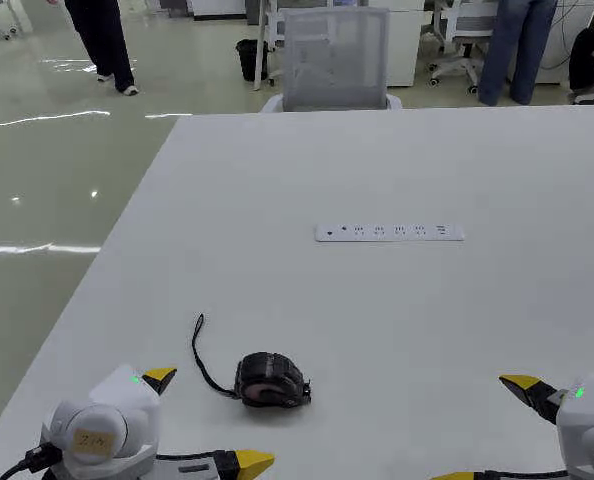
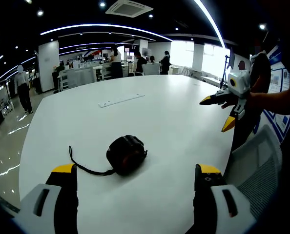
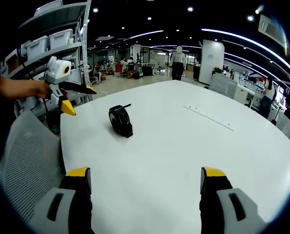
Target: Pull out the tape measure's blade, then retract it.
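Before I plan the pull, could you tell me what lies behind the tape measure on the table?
Beyond the tape measure comes bare white table, then a white power strip lying flat. The measure's underside is hidden against the tabletop.

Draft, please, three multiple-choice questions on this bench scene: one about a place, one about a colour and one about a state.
1. Where does the tape measure lie?
A. on the table, ahead of the left gripper
B. on a chair
C. on the floor
2. What colour is the tape measure mostly?
A. yellow
B. black
C. white
3. How do the left gripper's jaws stand?
A. shut on the strap
B. shut on the tape measure
C. open, holding nothing
Key: 1 A, it rests on the white top beyond the yellow tips; 2 B, its body is dark; 3 C, the jaws stand wide apart, clear of it.
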Tool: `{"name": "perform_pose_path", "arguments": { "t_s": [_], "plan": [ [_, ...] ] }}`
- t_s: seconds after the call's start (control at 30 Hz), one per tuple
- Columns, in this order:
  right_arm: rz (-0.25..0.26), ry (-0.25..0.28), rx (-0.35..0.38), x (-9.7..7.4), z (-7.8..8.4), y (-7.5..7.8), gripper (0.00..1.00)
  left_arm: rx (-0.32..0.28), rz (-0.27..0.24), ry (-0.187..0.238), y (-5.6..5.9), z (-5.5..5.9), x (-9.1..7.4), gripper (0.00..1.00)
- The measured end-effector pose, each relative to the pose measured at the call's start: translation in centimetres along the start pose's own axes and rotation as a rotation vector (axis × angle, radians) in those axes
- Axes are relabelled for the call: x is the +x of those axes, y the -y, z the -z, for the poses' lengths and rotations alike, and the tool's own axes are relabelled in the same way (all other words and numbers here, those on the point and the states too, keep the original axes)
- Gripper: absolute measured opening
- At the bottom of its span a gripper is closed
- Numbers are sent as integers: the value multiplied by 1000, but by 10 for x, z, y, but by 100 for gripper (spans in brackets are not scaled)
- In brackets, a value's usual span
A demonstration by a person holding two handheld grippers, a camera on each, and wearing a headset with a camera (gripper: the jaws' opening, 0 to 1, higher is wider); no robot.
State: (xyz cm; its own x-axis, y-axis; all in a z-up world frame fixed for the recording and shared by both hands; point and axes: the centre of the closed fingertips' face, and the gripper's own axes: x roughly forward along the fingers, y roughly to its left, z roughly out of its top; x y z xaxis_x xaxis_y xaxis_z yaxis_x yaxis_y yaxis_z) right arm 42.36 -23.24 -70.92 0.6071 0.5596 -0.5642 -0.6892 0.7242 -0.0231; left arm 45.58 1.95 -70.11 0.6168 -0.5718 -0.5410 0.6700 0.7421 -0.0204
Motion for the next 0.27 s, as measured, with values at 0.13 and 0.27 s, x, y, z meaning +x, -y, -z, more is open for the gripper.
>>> {"name": "perform_pose_path", "arguments": {
  "t_s": [0.13,0.27],
  "plan": [
    [3,-1,2,-1,2,1,95,2,0,13,1,-3,-1,99],
    [5,1,4,-2,2,2,95,4,0,14,0,-4,0,99]
  ]
}}
